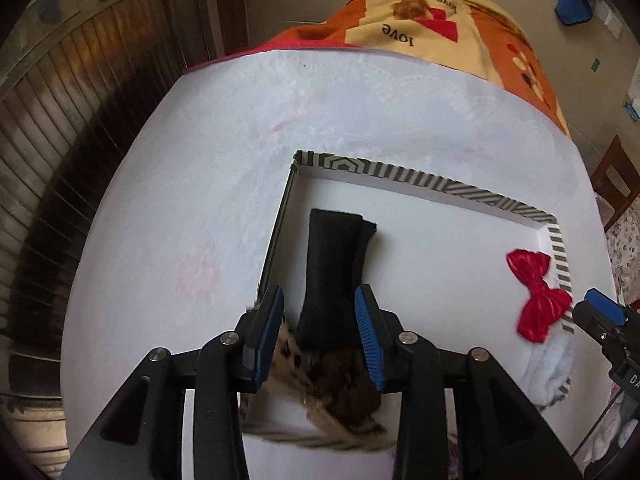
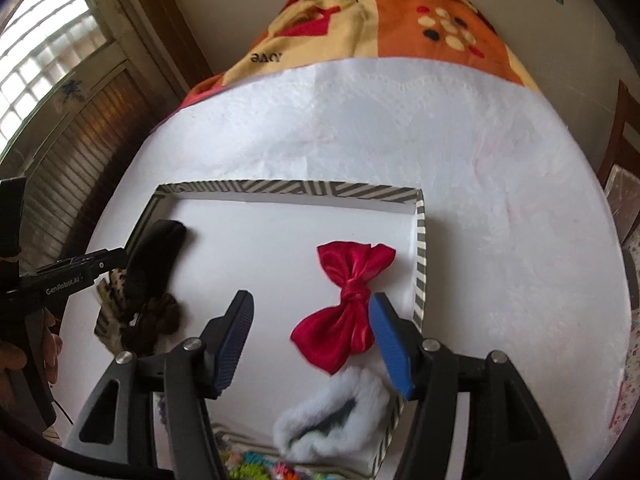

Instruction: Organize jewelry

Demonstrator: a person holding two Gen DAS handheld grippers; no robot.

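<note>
A shallow white box with a grey-striped rim (image 1: pixel 420 178) (image 2: pixel 420 240) lies on the white table. A black fabric band (image 1: pixel 332 264) (image 2: pixel 154 256) lies in its left part, beside a leopard-print scrunchie (image 1: pixel 288 350) (image 2: pixel 110 292) and a brown scrunchie (image 1: pixel 352 396) (image 2: pixel 158 316). My left gripper (image 1: pixel 320 336) is open, its pads either side of the black band's near end. A red satin bow (image 1: pixel 536 296) (image 2: pixel 348 304) lies by the right rim. A white fluffy scrunchie (image 2: pixel 332 416) (image 1: pixel 548 368) lies near it. My right gripper (image 2: pixel 312 344) is open over the bow's near end.
A patterned orange blanket (image 1: pixel 440 12) (image 2: pixel 400 20) covers the table's far end. Dark wooden shutters (image 1: pixel 60 120) stand at the left. A wooden chair (image 1: pixel 616 176) is at the right. Colourful crochet items (image 2: pixel 256 464) lie at the box's near edge.
</note>
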